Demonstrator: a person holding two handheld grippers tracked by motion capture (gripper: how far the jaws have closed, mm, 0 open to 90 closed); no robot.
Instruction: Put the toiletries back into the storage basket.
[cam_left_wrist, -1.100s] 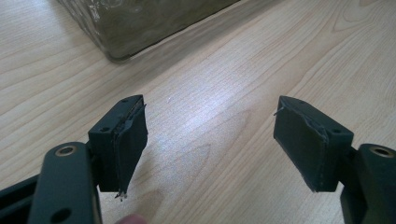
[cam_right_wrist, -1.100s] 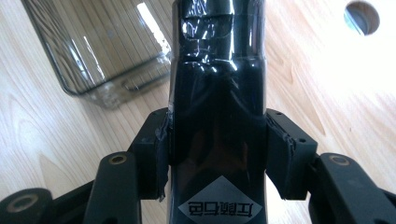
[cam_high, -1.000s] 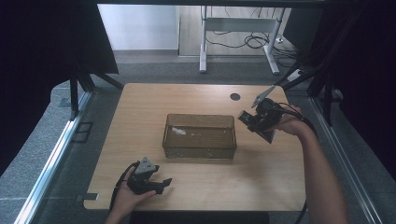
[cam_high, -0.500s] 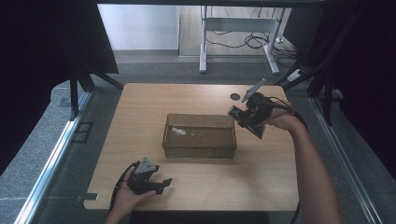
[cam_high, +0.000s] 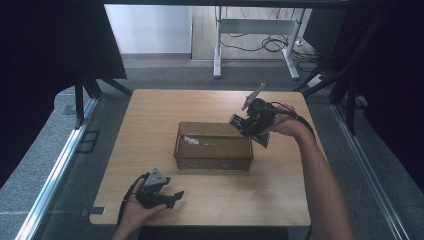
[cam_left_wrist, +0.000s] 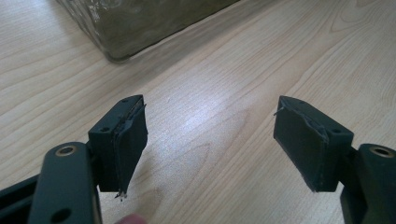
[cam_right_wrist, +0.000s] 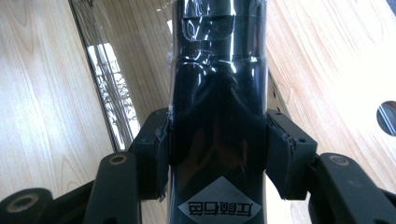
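Resting on the table (cam_high: 150, 125) on the person's side of the clear box (cam_high: 212, 147), the left hand-held gripper (cam_high: 172, 196) has its jaws spread wide with nothing between them. In the left gripper view, one corner of the box sits just past the bare wood in front of those jaws.

The box stands in the middle of the table. It looks like see-through plastic with a few small bits inside, too small to tell.

At the far right corner of the box, the right hand-held gripper (cam_high: 239, 121) squeezes a shiny black packet (cam_right_wrist: 218, 93). The packet stands long and flat between the jaws, with a grey diamond label near the bottom. It hangs right over the rim of the box.

I think the job now is to put the packet into the box. To do it well, the packet should go lower and more over the open middle before the jaws let go. The wrap looks slippery, so a slow move is best. Watch the rim, so the packet does not bump it and tip out.
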